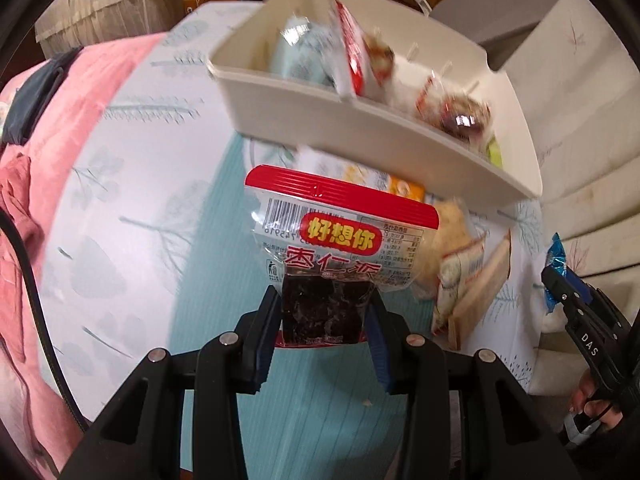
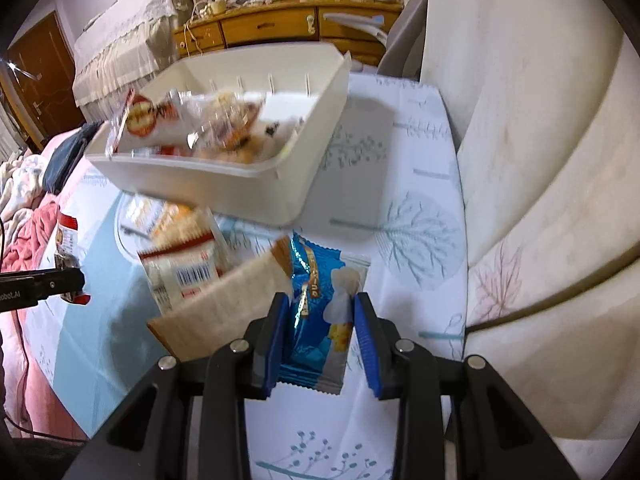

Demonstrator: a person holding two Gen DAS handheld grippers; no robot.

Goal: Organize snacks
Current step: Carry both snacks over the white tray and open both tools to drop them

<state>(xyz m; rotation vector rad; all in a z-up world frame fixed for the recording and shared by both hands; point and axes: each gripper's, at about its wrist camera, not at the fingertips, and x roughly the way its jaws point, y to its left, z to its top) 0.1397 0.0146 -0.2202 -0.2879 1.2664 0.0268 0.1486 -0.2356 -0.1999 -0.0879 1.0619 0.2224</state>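
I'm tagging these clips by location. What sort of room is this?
Probably a bedroom: a pink quilt lies rumpled on a bed, with a wooden dresser behind and a padded headboard beside.

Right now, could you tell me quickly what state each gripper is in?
Left gripper: closed on the red-topped date snack packet.
Right gripper: closed on the blue snack packet.

Soft, even indoor light fills both views, with faint shadows under the white bin (image 1: 360, 148) on the bed sheet (image 2: 400, 184). Motion blur smears the snack packets in the bin (image 2: 192, 124). Glare glints off the blue wrapper (image 2: 316, 300). Fisheye curvature bends the edges, and corners vignette black.
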